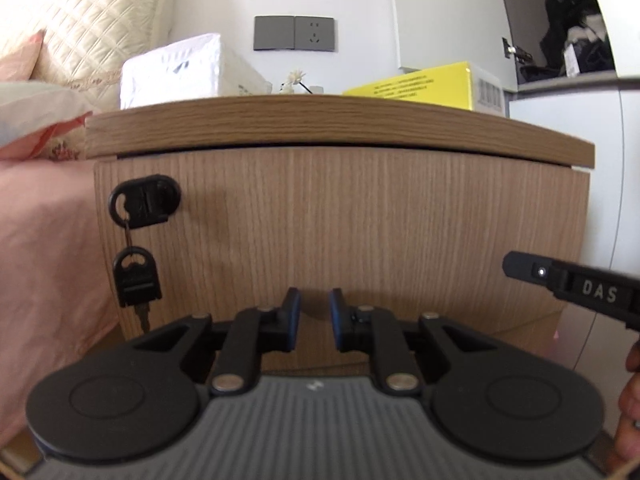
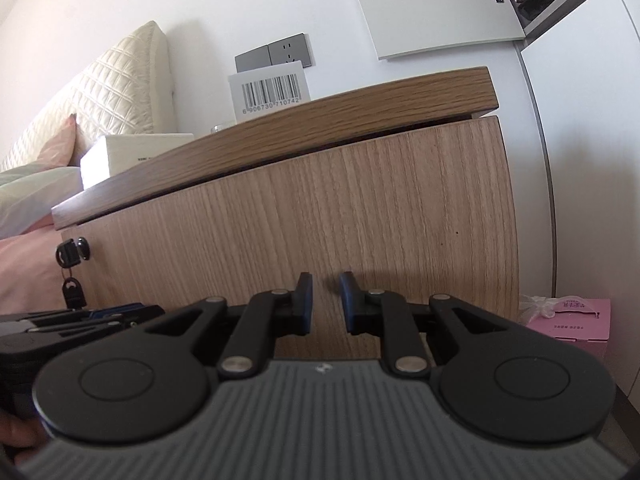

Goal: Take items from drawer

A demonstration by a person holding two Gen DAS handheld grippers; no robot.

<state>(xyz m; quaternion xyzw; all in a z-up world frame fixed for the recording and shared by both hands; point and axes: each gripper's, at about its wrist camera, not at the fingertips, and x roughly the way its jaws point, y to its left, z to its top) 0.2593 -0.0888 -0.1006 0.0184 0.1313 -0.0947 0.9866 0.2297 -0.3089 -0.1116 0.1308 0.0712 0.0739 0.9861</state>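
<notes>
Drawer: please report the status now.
Both tongs, left and right, open, empty. Drawer shut, key in its lock. Nothing in the way.

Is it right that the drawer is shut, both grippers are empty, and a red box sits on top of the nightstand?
Not quite: the box on the nightstand is yellow, not red, as the left wrist view shows. The rest holds: the drawer is shut, and the left gripper and right gripper are both empty.
</notes>
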